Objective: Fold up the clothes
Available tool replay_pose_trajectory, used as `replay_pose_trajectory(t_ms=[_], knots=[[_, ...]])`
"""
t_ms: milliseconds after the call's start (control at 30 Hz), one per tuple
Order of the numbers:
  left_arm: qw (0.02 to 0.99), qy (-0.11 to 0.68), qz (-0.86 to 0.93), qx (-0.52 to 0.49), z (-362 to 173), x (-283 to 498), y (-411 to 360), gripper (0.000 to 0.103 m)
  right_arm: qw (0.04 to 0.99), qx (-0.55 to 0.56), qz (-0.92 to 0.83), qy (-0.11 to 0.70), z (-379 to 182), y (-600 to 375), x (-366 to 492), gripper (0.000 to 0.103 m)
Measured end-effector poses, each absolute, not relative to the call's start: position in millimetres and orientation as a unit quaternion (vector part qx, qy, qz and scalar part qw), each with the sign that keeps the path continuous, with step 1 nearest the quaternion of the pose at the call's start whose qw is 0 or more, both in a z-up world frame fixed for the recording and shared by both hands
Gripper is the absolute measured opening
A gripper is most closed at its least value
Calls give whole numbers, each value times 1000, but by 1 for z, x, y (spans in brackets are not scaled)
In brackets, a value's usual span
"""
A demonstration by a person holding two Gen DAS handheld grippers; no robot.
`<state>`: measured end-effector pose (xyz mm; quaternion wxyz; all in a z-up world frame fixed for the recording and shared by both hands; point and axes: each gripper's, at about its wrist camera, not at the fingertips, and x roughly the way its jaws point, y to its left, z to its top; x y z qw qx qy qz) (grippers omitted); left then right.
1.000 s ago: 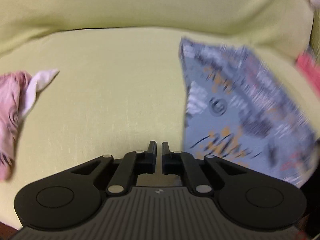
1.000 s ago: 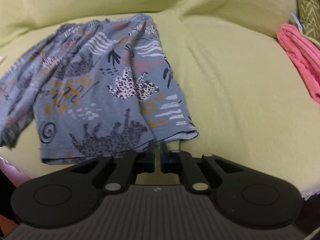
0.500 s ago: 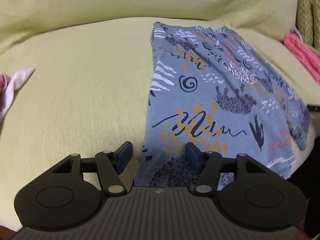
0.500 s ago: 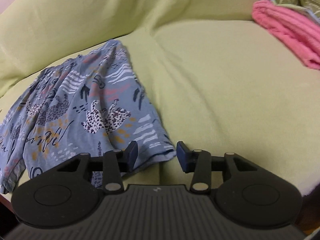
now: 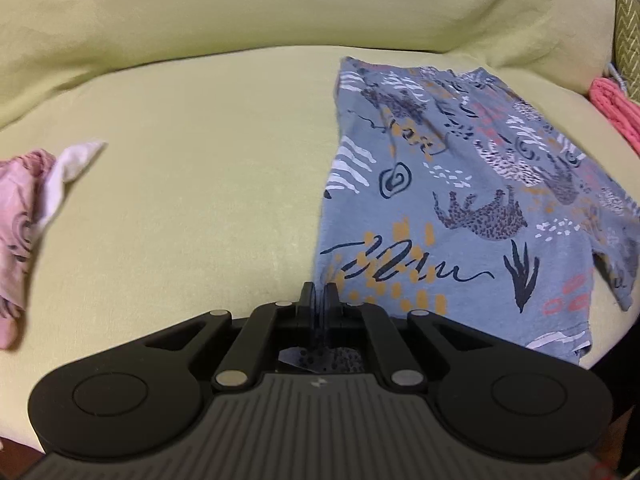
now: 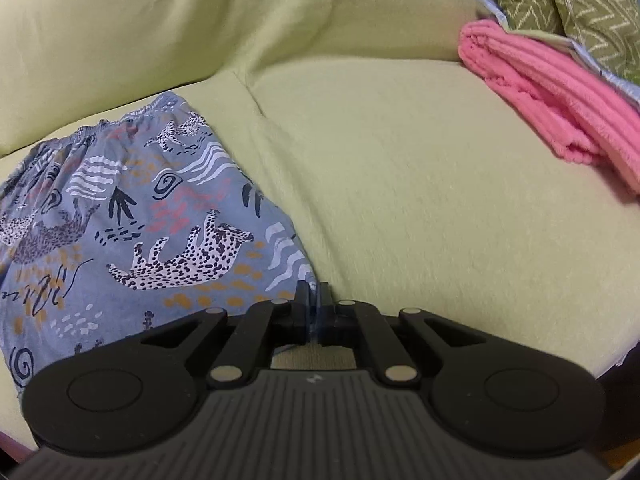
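Note:
Grey-blue shorts with a leopard and squiggle print (image 5: 460, 208) lie spread on a yellow-green sofa seat (image 5: 200, 200), waistband toward the backrest. My left gripper (image 5: 319, 294) is shut on the shorts' near left hem corner; cloth shows between and behind the fingers. In the right wrist view the same shorts (image 6: 132, 220) lie to the left, and my right gripper (image 6: 313, 294) is shut on their near right hem corner.
A crumpled pink and white garment (image 5: 24, 216) lies at the seat's left end. A folded coral-pink towel (image 6: 560, 104) sits at the right end, with green zigzag cushions (image 6: 580, 4) behind it. The sofa backrest (image 6: 240, 20) rises behind the seat.
Half a second ago both grippers were open around the shorts' near hem corners. Both have now closed on the cloth.

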<state>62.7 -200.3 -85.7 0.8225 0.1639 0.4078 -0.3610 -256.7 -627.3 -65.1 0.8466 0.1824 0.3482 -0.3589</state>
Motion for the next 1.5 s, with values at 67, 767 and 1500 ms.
replay_pose_trajectory(t_ms=[67, 767, 1500], knots=[[823, 409, -359, 164, -84, 64, -197, 2, 844, 176, -364, 352, -65, -626, -256, 2], [806, 421, -389, 149, -96, 44, -180, 52, 912, 96, -145, 372, -50, -478, -193, 37], [756, 486, -415, -143, -102, 97, -112, 57, 920, 100, -66, 373, -22, -422, -150, 46]])
